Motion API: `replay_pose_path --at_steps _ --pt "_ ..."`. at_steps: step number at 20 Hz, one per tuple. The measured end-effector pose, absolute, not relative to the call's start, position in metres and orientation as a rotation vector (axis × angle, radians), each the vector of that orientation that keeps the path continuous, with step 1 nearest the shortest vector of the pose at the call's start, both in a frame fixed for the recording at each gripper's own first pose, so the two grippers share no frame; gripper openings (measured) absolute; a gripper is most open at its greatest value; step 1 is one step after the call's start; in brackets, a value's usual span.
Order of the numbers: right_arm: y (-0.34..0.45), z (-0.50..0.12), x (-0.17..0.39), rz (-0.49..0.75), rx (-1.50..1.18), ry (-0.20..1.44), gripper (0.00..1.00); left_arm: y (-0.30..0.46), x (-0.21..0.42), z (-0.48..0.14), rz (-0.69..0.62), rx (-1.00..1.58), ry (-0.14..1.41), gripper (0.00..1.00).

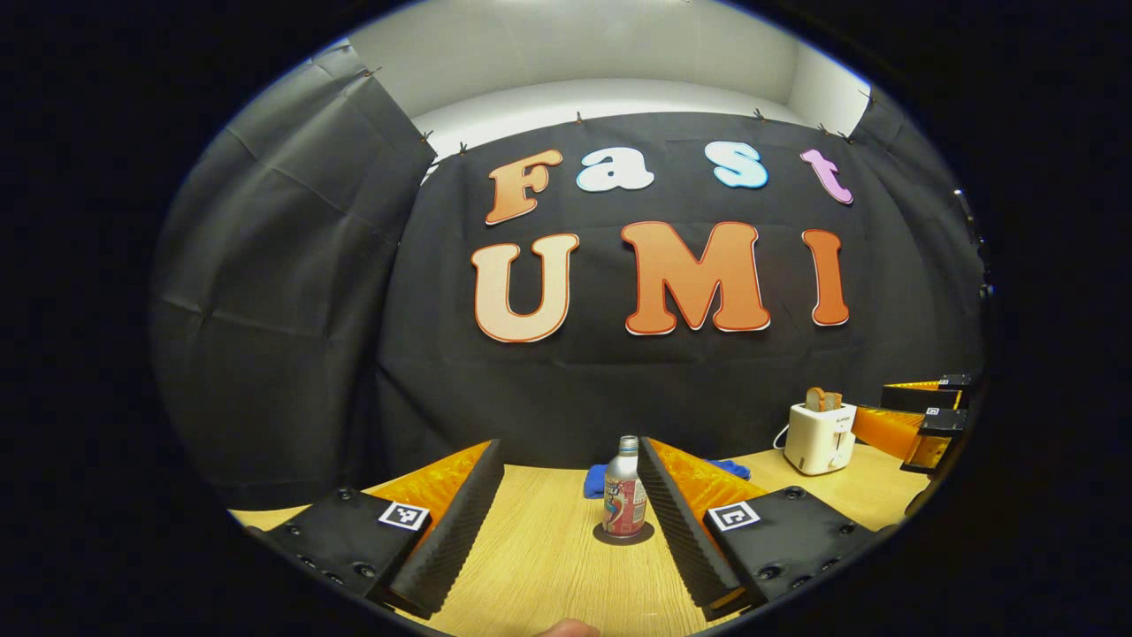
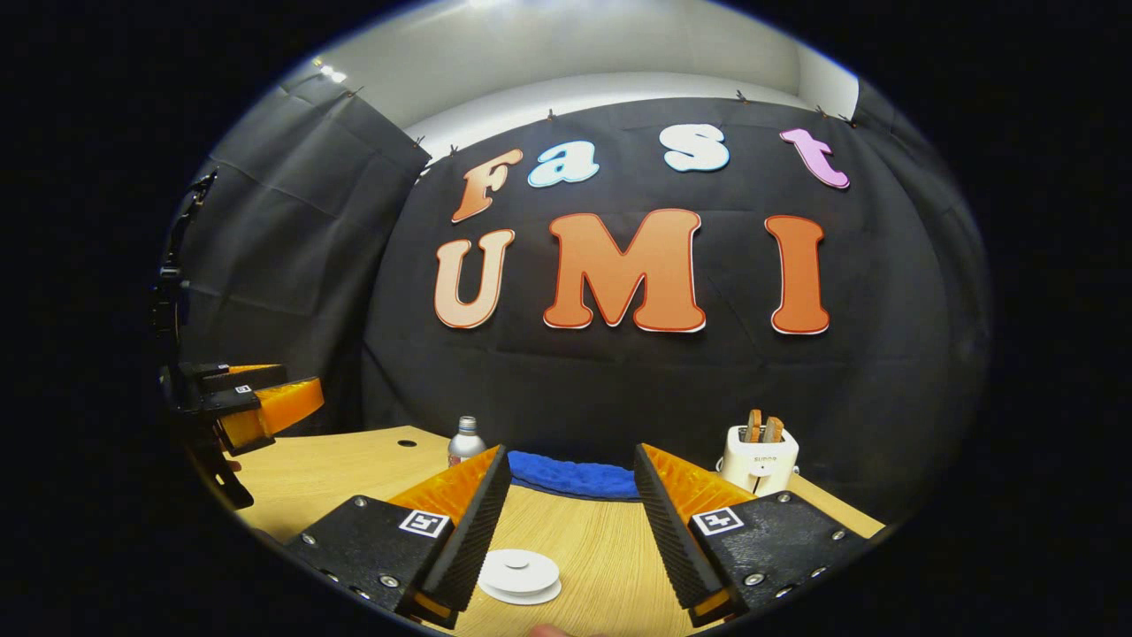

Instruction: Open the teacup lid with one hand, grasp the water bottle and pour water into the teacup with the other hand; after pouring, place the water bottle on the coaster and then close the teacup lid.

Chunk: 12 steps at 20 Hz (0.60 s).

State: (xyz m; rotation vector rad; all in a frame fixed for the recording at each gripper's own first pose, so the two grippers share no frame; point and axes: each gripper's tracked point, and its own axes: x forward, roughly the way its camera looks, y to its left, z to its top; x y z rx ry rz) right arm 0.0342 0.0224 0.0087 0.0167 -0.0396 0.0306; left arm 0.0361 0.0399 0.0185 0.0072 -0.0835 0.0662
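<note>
Already both hand-held grippers hang released above the bench (image 1: 548, 566), bottle and lid untouched.
Going left to right: the left hand-held gripper (image 1: 570, 513) has its fingers spread wide, framing the water bottle (image 1: 624, 491), which stands upright on a dark coaster (image 1: 623, 534), clear of both pads. It looks like thin metal, light, smooth and likely slippery, so the labelled mid-body seems the surest hold. The right hand-held gripper (image 2: 570, 513), equally spread, hovers over the white teacup lid (image 2: 520, 573), probably hard ceramic, breakable; its small centre knob is the place to pinch.
</note>
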Motion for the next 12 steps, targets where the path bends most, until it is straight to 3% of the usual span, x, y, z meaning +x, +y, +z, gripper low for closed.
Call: replay_pose_path --at_steps 12 --pt "0.01 0.007 0.028 0.022 0.007 -0.028 0.84 0.026 0.041 0.025 0.039 -0.019 -0.086 0.96"
